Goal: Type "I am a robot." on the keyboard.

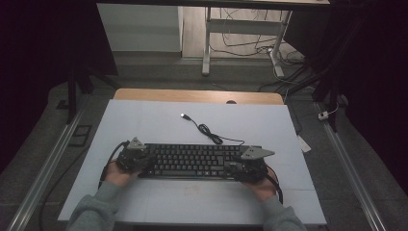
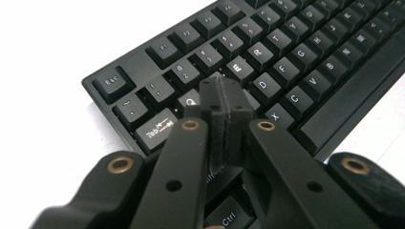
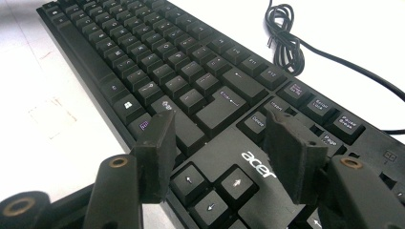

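A black keyboard point(image 1: 192, 160) lies across the near middle of the white table top point(image 1: 144, 120). My left gripper point(image 1: 136, 159) hovers over its left end, jaws pressed together with nothing between them, tips above the Q and W keys of the keyboard point(image 2: 296, 62). At the right end my right gripper point(image 1: 243, 168) stands open, its two pads point(image 3: 155, 152) spread over the arrow keys and the acer logo of the keyboard point(image 3: 191, 76). The keyboard's black cable point(image 1: 208, 131) curls on the table behind it, its USB plug point(image 1: 184, 115) lying loose.
Each gripper is held by a hand in a grey sleeve point(image 1: 96, 207) coming from the near edge. A wooden table edge point(image 1: 197, 95) shows beyond the white top. A desk frame point(image 1: 240, 38) and floor cables stand farther back.
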`<state>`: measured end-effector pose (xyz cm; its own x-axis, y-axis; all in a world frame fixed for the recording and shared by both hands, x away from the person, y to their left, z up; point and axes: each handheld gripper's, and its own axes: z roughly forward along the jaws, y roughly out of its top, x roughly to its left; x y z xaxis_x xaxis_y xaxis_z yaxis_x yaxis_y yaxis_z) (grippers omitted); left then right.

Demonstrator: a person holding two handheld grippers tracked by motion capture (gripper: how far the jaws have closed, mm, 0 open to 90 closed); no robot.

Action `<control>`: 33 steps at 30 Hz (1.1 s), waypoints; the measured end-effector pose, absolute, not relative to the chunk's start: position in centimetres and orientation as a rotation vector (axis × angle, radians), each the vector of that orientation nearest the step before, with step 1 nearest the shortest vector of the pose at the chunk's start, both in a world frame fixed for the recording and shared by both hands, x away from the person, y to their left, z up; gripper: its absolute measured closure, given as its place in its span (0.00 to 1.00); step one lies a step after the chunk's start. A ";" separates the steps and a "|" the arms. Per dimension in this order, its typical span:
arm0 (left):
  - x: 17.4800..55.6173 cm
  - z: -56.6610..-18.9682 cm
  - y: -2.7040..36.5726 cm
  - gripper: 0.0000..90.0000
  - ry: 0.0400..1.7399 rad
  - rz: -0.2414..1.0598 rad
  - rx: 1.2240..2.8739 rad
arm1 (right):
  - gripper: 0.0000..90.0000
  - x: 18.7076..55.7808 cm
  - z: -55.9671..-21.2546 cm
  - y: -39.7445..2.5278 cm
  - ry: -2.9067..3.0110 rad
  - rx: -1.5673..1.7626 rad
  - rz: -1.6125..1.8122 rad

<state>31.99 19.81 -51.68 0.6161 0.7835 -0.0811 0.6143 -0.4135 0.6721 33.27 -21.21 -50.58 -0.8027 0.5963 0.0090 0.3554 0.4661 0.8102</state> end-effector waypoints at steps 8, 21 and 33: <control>32.1 -51.9 19.3 0.98 1.087 0.334 2.185 | 0.50 33.3 -50.6 -21.2 2.450 0.813 1.232; 32.1 -52.0 19.3 0.98 1.086 0.332 2.193 | 0.50 33.3 -50.6 -21.2 2.450 0.812 1.228; 31.9 -51.7 19.2 0.99 1.076 0.346 2.168 | 0.50 33.3 -50.5 -21.2 2.448 0.809 1.231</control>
